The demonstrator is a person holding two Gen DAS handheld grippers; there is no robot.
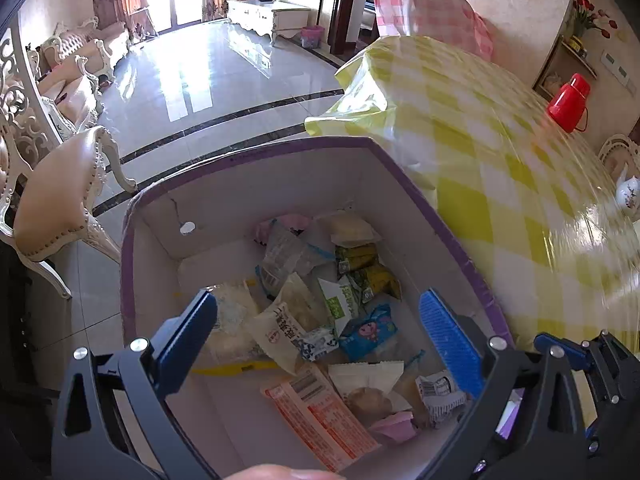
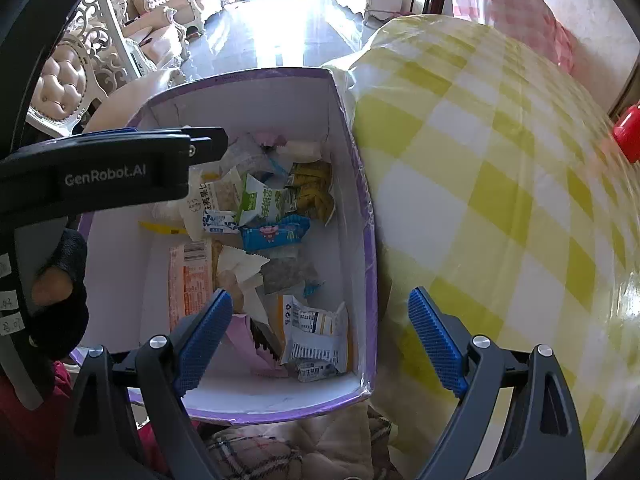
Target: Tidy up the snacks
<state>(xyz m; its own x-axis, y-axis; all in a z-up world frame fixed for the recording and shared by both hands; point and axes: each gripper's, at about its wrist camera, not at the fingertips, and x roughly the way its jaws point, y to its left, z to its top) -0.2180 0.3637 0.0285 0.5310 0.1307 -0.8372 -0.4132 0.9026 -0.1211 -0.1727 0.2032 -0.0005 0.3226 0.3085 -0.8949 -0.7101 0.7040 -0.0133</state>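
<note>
Both grippers over the snack box, jaws wide apart, nothing held.

Left gripper [image 1: 320, 344] hangs above the purple-rimmed box [image 1: 248, 148], jaws spread wide and empty. Right gripper [image 2: 320, 336] sits at the box's near right corner, jaws equally wide and empty, one finger inside the rim and one outside. Loose snack packets [image 2: 276, 208] lie in a heap on the box floor. Box stands just beside the bench [image 1: 500, 168] with its yellow-check cover. Red flask [image 1: 568, 102] stands on the bench.
</note>
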